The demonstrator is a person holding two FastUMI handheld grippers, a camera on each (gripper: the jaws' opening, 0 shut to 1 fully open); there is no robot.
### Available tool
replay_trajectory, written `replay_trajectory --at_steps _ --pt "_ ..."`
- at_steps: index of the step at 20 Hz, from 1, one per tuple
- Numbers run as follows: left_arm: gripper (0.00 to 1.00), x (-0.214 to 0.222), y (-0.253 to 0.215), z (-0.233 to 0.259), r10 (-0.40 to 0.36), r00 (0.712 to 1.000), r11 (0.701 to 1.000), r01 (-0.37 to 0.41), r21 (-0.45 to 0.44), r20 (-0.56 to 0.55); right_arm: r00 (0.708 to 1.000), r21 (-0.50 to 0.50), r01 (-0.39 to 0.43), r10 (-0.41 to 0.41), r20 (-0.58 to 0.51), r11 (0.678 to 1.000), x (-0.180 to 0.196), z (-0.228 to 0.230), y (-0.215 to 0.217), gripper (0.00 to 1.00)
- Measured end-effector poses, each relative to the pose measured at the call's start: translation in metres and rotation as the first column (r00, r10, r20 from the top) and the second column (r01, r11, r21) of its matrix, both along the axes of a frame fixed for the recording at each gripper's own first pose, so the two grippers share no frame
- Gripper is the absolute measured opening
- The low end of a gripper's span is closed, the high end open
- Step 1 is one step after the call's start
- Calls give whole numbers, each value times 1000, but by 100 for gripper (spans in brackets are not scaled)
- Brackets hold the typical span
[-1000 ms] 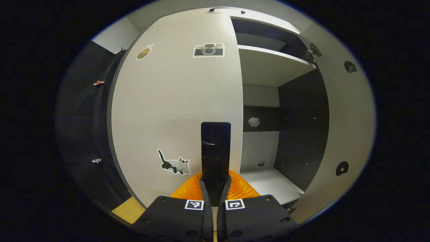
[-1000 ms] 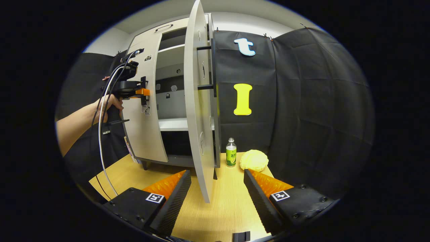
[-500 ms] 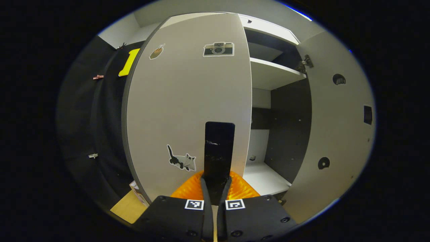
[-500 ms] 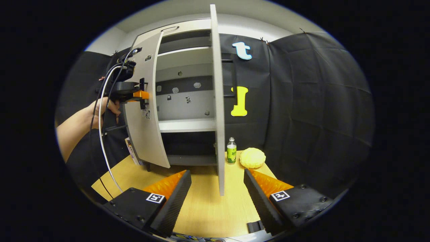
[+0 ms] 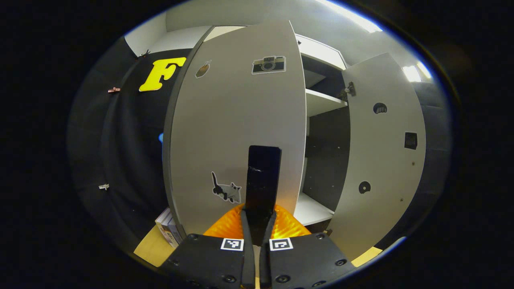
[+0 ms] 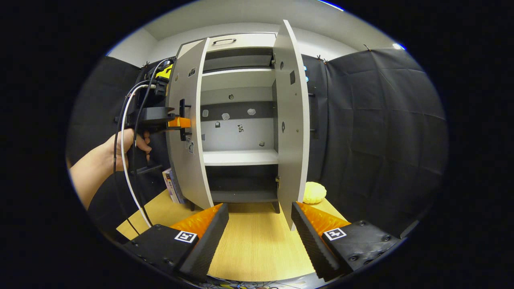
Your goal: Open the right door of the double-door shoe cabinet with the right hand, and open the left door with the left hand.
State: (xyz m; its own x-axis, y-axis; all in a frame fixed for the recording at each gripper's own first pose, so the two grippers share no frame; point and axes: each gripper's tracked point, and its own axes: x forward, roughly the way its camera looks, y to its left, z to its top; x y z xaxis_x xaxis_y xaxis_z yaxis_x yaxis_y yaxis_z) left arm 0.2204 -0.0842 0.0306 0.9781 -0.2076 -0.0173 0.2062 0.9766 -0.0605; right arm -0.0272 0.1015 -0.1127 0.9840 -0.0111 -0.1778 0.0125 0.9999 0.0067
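Compared with one second ago, both cabinet doors have swung wider. The left door (image 5: 237,132) now exposes more of the wall behind it, and the right door (image 6: 291,120) stands well open. The left claw (image 5: 257,216) is closed on the left door's black handle (image 5: 263,176), directly ahead of it. The right claw (image 6: 259,224) is spread wide, holding nothing, above the table (image 6: 249,249), with the right door's lower edge just beyond its fingers.

Staged recording booth, not a lived-in home. Black cloth wall (image 6: 373,120) hangs close behind and beside a pale shoe cabinet (image 6: 240,120); cabinet stands on a light wooden tabletop (image 6: 253,245); plain pale room wall (image 6: 241,30) above the cabinet.
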Motion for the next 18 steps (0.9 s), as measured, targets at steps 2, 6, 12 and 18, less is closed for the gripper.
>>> replay_trajectory --at_steps 2,6,12,18 --pt "9 -5 4 1 -12 1000 1000 12 -7 8 1000 -8 12 -12 10 1000 0 3 0 99" --pt "9 -15 14 3 -16 1000 1000 16 -16 23 999 -18 28 -28 17 999 4 5 -1 99" --pt "10 -22 35 5 25 999 1000 -24 -7 44 999 -14 25 -24 22 1000 0 3 1 98" --pt "8 -34 68 4 81 995 997 -82 11 54 1000 -1 -6 6 5 1000 -1 2 1 99"
